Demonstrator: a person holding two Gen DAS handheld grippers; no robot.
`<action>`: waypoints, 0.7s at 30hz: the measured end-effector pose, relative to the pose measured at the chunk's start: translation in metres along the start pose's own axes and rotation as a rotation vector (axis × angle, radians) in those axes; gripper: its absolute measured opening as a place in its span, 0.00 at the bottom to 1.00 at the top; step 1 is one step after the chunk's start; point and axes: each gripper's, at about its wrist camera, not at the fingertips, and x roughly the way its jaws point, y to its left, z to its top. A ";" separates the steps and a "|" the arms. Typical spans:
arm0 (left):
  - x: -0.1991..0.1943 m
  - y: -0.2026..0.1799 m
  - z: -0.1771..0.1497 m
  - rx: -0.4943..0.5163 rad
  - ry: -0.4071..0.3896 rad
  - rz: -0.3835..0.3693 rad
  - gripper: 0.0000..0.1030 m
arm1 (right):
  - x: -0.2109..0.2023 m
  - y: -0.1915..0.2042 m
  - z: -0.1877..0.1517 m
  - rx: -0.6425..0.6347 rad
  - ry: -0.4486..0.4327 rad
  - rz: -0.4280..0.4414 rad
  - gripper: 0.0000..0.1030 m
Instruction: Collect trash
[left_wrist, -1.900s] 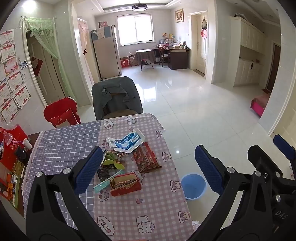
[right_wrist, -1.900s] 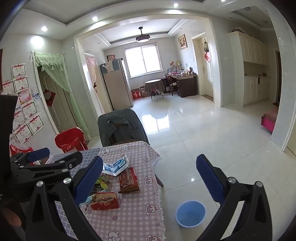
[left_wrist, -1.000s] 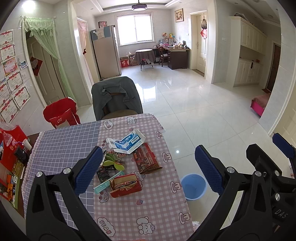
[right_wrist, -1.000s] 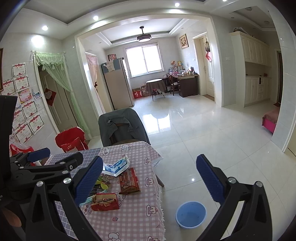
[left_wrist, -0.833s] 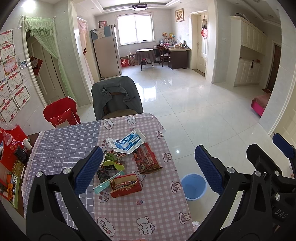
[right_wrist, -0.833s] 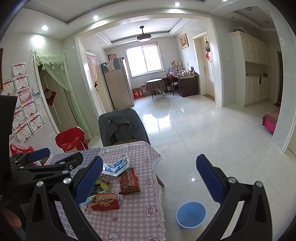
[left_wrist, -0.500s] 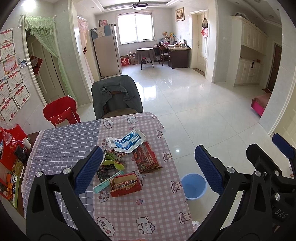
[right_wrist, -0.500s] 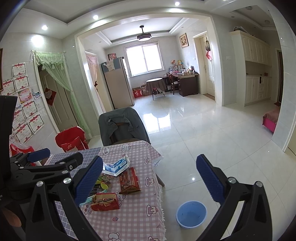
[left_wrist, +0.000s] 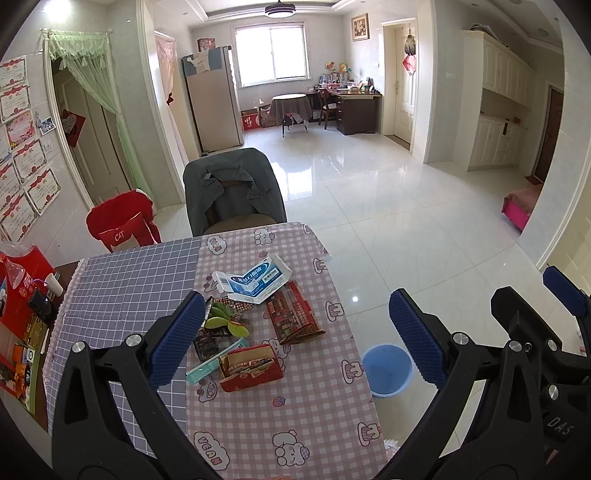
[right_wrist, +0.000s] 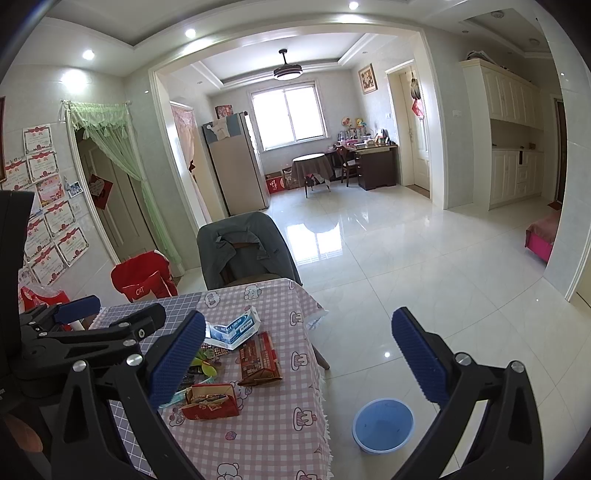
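Trash lies in a loose heap on the pink checked tablecloth (left_wrist: 295, 417): a white and blue carton (left_wrist: 255, 280), a flattened red-brown packet (left_wrist: 293, 317), a torn red box (left_wrist: 249, 367), green peel (left_wrist: 225, 323) and a teal strip (left_wrist: 214, 360). The same carton (right_wrist: 232, 328), packet (right_wrist: 258, 358) and red box (right_wrist: 210, 402) show in the right wrist view. A blue bin (left_wrist: 386, 369) stands on the floor right of the table, bin (right_wrist: 382, 424). My left gripper (left_wrist: 295, 339) hangs open above the heap. My right gripper (right_wrist: 297, 360) is open over the table's right edge. Both hold nothing.
A chair draped with a grey jacket (left_wrist: 232, 188) stands at the table's far end, with a red chair (left_wrist: 122, 225) beside it. Red bags and small items (left_wrist: 22, 295) crowd the left edge. Glossy tiled floor (left_wrist: 406, 221) stretches to the right.
Both views have barely shifted. The trash and the bin lie as before, and both grippers stay open.
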 end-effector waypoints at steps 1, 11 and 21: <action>-0.001 -0.001 0.001 -0.001 0.001 -0.002 0.95 | -0.001 0.000 0.000 -0.001 -0.001 0.000 0.96; -0.002 -0.001 0.001 0.000 0.002 -0.002 0.95 | 0.000 0.000 0.000 -0.003 -0.002 -0.002 0.96; -0.002 0.001 0.001 -0.001 -0.002 -0.001 0.95 | 0.001 0.002 -0.001 0.000 -0.002 -0.003 0.96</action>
